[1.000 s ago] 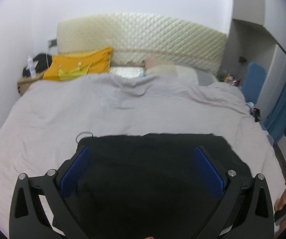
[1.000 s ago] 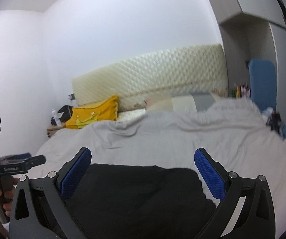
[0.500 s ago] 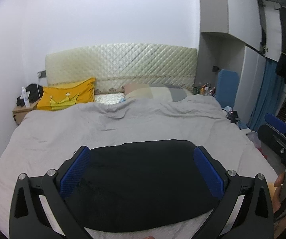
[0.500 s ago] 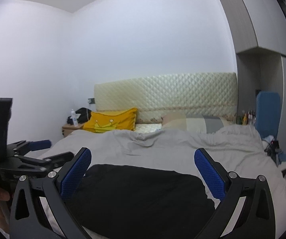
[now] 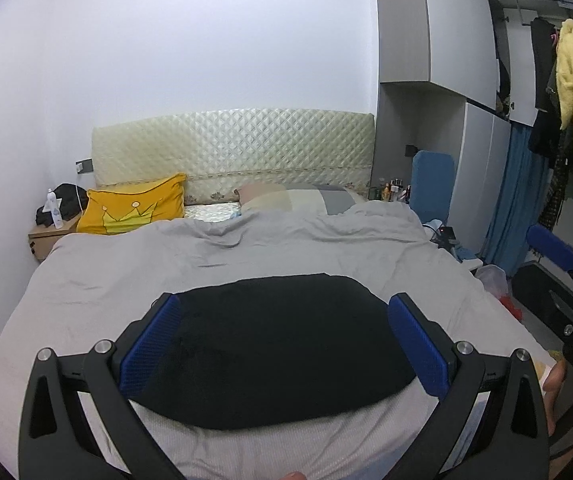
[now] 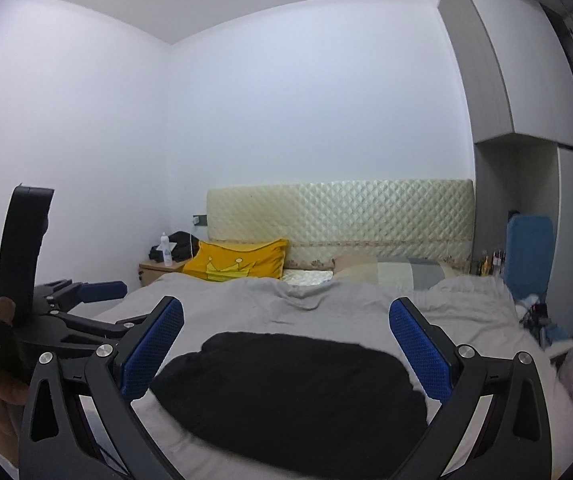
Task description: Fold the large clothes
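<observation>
Both grippers have lifted and drawn back since a second ago, so each view now takes in more wall and less bed. The left gripper (image 5: pixel 282 340) and right gripper (image 6: pixel 286 344) hang wide open, holding nothing, above the black garment (image 5: pixel 278 352), which lies folded flat on the grey duvet (image 5: pixel 246 252) near the foot of the bed. It looks soft, limp and light, so best pinched at the corners or a folded edge.
</observation>
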Demonstrator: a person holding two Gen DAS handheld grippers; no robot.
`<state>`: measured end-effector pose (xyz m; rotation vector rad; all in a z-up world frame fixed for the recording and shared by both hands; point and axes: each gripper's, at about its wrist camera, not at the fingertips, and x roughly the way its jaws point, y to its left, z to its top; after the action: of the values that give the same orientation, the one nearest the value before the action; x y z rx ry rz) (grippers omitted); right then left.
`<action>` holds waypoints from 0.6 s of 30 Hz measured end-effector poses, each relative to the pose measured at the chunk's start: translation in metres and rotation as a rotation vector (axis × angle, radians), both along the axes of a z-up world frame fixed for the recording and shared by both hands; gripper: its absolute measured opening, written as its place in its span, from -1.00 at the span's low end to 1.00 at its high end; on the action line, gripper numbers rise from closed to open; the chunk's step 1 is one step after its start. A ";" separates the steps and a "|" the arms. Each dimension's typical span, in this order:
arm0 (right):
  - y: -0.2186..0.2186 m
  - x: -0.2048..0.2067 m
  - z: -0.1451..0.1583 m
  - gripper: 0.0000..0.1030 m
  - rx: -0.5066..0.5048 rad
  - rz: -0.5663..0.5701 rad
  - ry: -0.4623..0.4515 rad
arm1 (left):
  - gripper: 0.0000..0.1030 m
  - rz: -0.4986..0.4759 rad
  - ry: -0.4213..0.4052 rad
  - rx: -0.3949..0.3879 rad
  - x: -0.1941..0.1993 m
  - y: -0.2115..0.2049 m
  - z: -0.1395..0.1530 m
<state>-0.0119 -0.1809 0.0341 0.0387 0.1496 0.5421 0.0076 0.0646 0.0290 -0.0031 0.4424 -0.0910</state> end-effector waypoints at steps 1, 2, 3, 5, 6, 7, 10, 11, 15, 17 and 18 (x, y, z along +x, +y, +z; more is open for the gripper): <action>0.000 -0.004 -0.003 1.00 0.005 0.001 0.010 | 1.00 0.007 -0.003 0.000 -0.005 0.001 -0.002; -0.001 -0.007 -0.007 1.00 0.012 -0.001 0.021 | 1.00 0.016 -0.005 -0.002 -0.010 0.001 -0.003; -0.001 -0.010 -0.011 1.00 0.016 -0.006 0.033 | 1.00 0.021 -0.004 -0.005 -0.013 0.002 -0.005; 0.002 -0.015 -0.020 1.00 0.002 -0.017 0.059 | 1.00 0.028 0.000 -0.013 -0.019 0.002 -0.009; 0.003 -0.016 -0.024 1.00 -0.010 -0.022 0.067 | 1.00 0.030 0.001 -0.016 -0.023 0.002 -0.011; 0.003 -0.018 -0.028 1.00 -0.017 -0.032 0.076 | 1.00 0.035 -0.002 -0.020 -0.026 0.003 -0.014; 0.001 -0.022 -0.040 1.00 -0.003 -0.038 0.108 | 1.00 0.049 -0.002 -0.036 -0.034 0.002 -0.021; 0.001 -0.023 -0.044 1.00 -0.002 -0.033 0.119 | 1.00 0.047 -0.001 -0.040 -0.035 0.002 -0.023; -0.001 -0.028 -0.053 1.00 -0.010 -0.061 0.125 | 1.00 0.036 0.005 -0.062 -0.040 0.001 -0.033; -0.003 -0.029 -0.058 1.00 -0.001 -0.059 0.132 | 1.00 0.040 0.008 -0.066 -0.044 0.002 -0.039; -0.003 -0.028 -0.061 1.00 0.001 -0.063 0.141 | 1.00 0.043 0.008 -0.067 -0.044 0.003 -0.041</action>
<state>-0.0399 -0.1838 -0.0268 0.0826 0.2848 0.4767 -0.0367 0.0674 -0.0116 -0.0790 0.4473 -0.0637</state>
